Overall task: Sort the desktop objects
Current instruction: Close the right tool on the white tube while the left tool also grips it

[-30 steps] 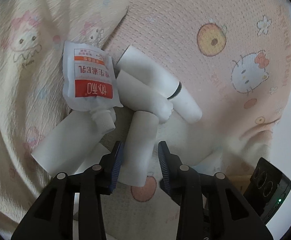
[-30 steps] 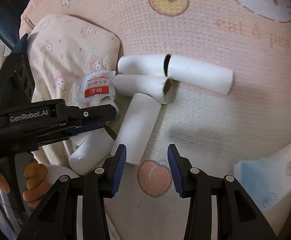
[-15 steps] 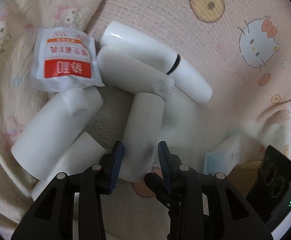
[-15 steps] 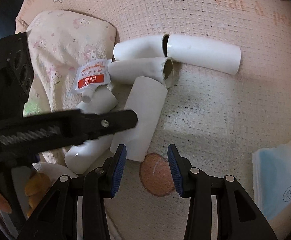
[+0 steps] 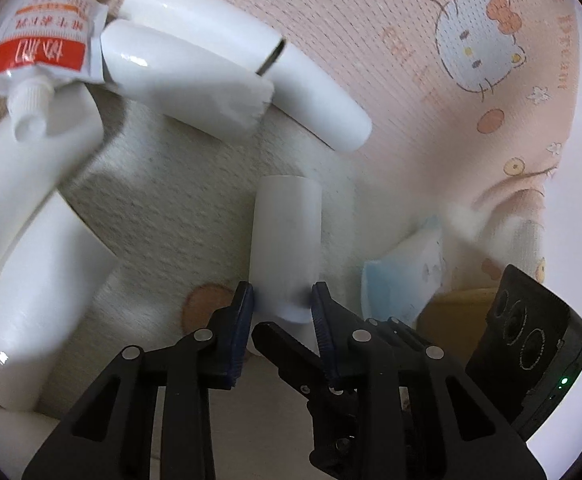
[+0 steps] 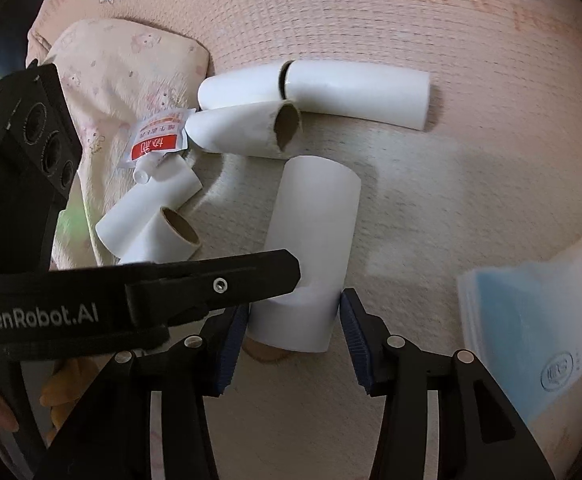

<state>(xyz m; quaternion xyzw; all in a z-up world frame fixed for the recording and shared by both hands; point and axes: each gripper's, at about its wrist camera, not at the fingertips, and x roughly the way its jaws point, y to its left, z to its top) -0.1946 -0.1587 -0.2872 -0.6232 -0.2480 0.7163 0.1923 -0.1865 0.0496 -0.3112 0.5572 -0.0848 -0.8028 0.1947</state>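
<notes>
While the left tongs (image 5: 282, 300) pinch the near end of a plain white paper tube (image 6: 311, 248), the right tongs (image 6: 293, 326) sit spread around that same end, pads just off its sides. That tube is smooth, unmarked and open-ended, lying on the pink cartoon-print cloth (image 6: 471, 184), just apart from other white tubes (image 5: 195, 80) and a red-and-white sachet (image 5: 39, 44).

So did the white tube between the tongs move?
Yes. The white tube has pulled away from the torn-end tube it was touching, toward the left tongs gripping it.
</notes>
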